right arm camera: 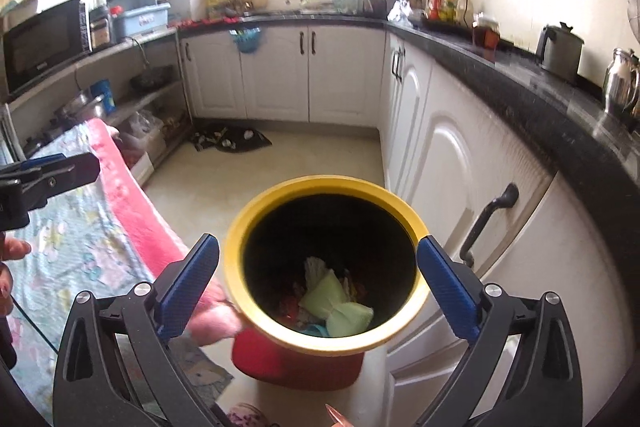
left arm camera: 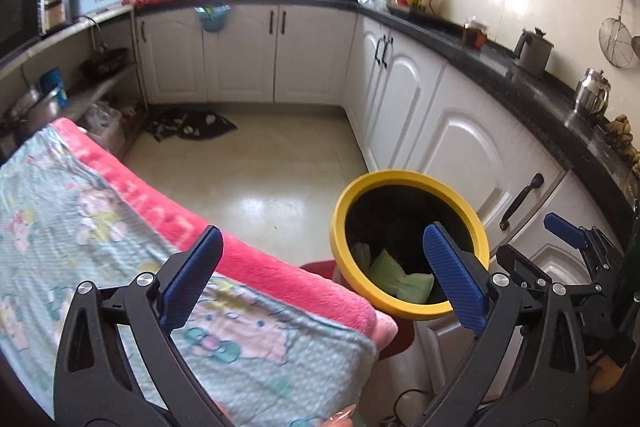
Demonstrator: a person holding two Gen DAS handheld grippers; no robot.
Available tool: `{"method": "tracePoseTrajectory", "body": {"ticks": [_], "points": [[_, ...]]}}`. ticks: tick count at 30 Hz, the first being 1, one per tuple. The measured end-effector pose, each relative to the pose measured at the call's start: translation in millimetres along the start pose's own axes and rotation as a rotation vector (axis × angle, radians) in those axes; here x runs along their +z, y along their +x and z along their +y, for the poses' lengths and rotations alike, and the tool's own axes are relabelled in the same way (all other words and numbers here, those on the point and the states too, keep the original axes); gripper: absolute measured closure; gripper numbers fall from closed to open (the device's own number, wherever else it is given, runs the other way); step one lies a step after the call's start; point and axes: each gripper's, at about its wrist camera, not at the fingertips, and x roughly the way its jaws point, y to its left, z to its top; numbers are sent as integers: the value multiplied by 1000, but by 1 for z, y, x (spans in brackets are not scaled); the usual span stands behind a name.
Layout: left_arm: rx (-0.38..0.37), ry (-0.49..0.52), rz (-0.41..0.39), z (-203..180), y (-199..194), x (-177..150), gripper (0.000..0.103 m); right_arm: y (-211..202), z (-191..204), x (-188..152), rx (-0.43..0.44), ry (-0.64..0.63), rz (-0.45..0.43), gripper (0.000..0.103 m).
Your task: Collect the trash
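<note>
A round bin with a yellow rim point(left arm camera: 343, 203) point(right arm camera: 320, 183) and a dark inside stands on a red base point(right arm camera: 288, 363) beside the cloth-covered table. Inside lies a crumpled light-green wrapper point(left arm camera: 400, 281) point(right arm camera: 340, 307) on top of other scraps. My left gripper point(left arm camera: 324, 231) is open and empty, its right finger over the bin's mouth and its left finger over the table edge. My right gripper point(right arm camera: 318, 241) hangs directly above the bin's mouth, open and empty. One blue finger point(left arm camera: 564, 229) of the right gripper shows at the right of the left wrist view.
A table with a pale blue patterned cloth point(left arm camera: 80, 227) point(right arm camera: 68, 227) and a pink towel edge point(left arm camera: 260, 267) lies left of the bin. White cabinets point(right arm camera: 440, 167) under a black counter point(right arm camera: 540, 99) run along the right. A dark rag point(right arm camera: 232, 141) lies on the floor ahead.
</note>
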Motion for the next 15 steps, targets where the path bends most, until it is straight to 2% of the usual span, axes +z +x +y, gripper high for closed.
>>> {"method": "tracePoseTrajectory", "body": {"ticks": [11,15], "points": [[63,-34,-112,26,-67,-28,11,-62,44,-11,15,-3,-200,6],[105,-14,-156,33,-88,-43,11,-79,61,-19,28,-21,-259,6]]}}
